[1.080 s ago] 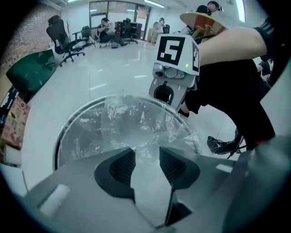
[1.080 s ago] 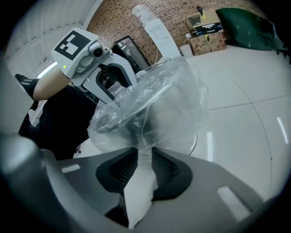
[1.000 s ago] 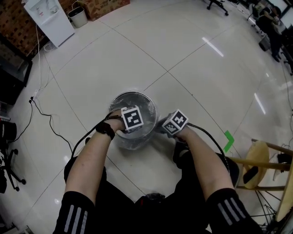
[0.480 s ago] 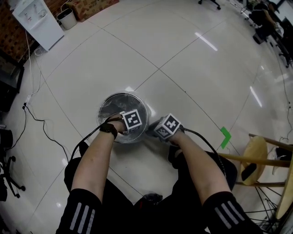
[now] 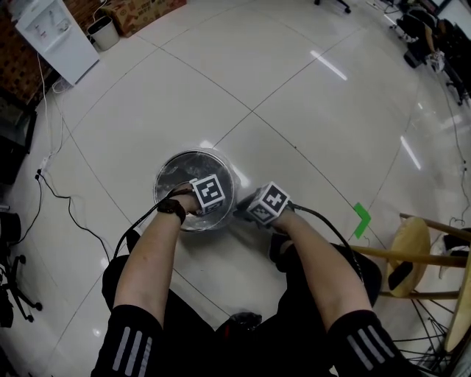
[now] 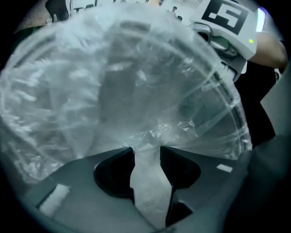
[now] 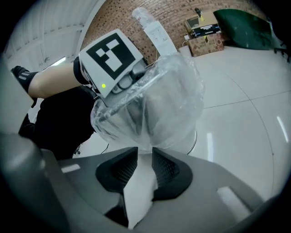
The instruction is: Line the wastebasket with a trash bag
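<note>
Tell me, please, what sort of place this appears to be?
Probably an office or lab workspace: a wide, glossy tiled floor, a white water dispenser by a brick wall, and cardboard boxes nearby.

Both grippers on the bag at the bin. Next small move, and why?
Probably ease the right gripper outward and down, folding its edge of the trash bag over the wastebasket rim. It and the left gripper are both clamped on the film; the bag drapes across the mouth, and the right gripper sits beside the basket, outside the rim.
</note>
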`<act>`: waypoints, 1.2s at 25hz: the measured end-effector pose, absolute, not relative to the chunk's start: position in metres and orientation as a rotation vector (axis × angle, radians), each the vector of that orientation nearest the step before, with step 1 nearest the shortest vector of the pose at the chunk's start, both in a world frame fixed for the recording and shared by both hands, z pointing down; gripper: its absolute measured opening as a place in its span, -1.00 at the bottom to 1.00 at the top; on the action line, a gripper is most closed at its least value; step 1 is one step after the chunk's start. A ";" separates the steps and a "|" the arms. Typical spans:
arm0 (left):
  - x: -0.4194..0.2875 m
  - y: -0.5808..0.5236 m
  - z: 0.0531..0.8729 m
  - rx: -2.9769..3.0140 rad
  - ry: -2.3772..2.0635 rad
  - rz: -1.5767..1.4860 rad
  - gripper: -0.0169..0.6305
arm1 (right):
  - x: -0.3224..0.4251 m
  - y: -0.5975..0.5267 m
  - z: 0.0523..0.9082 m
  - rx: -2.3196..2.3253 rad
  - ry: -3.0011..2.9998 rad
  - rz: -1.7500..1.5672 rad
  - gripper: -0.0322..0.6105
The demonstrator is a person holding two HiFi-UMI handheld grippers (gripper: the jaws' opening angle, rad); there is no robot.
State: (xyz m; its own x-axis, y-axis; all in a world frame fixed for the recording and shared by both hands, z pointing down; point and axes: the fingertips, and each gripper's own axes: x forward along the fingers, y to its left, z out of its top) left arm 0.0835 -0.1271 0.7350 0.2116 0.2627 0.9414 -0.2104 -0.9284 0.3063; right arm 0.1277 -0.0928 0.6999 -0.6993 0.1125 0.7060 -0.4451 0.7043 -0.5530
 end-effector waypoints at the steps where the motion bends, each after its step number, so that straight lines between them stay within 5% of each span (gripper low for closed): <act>1: 0.082 -0.131 0.725 2.147 0.029 1.751 -0.43 | 0.131 -0.094 0.696 0.251 -2.155 0.947 -0.56; 13: 0.036 -0.127 0.555 2.540 -0.226 1.652 -0.43 | 0.144 -0.099 0.597 0.176 -2.095 0.605 -0.53; 20: 0.005 -0.073 0.565 2.592 -0.273 1.717 -0.40 | 0.095 -0.087 0.502 0.160 -2.264 0.328 -0.49; 30: -0.010 -0.055 0.596 2.550 -0.223 1.877 -0.40 | 0.060 -0.039 0.587 0.001 -2.066 0.190 -0.37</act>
State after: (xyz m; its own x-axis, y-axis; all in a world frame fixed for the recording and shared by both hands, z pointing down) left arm -0.0098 -0.0548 0.5962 0.2910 -0.1321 0.9476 -0.0939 -0.9896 -0.1091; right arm 0.0603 -0.0394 0.5865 -0.4830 0.0793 0.8720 -0.0814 0.9875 -0.1349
